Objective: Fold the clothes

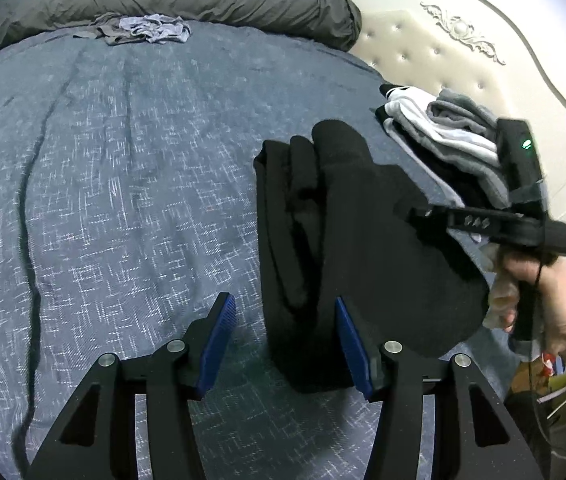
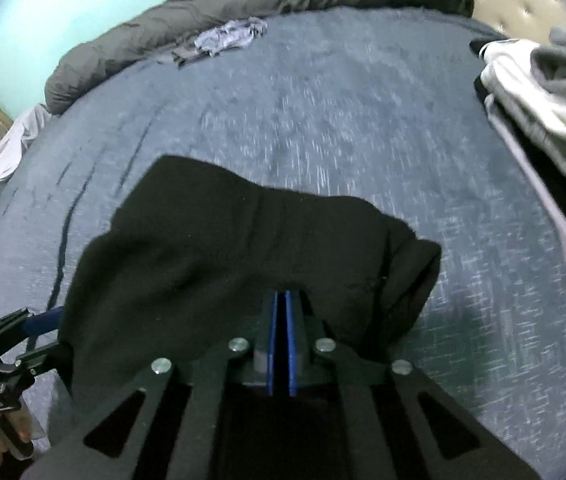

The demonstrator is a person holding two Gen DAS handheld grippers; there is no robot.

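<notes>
A black garment (image 1: pixel 363 240) lies partly folded on the blue bedspread (image 1: pixel 123 200). In the right wrist view the black garment (image 2: pixel 223 248) bunches over my right gripper (image 2: pixel 281 300), whose blue pads are pressed together on its edge. From the left wrist view, the right gripper (image 1: pixel 417 213) lifts one flap off the bed, with a hand (image 1: pixel 543 300) holding it. My left gripper (image 1: pixel 283 340) stands open low over the bed. The garment's near end rests between its jaws against the right pad (image 1: pixel 349 340); the left pad is clear of cloth. The left gripper (image 2: pixel 49 338) also shows at the lower left.
A stack of folded white, grey and black clothes (image 1: pixel 443 148) sits at the right by the padded headboard (image 1: pixel 423 48). A crumpled pale blue garment (image 1: pixel 155 30) lies at the far side against a rolled grey duvet (image 1: pixel 203 0). The stack (image 2: pixel 543 92) is near my right gripper.
</notes>
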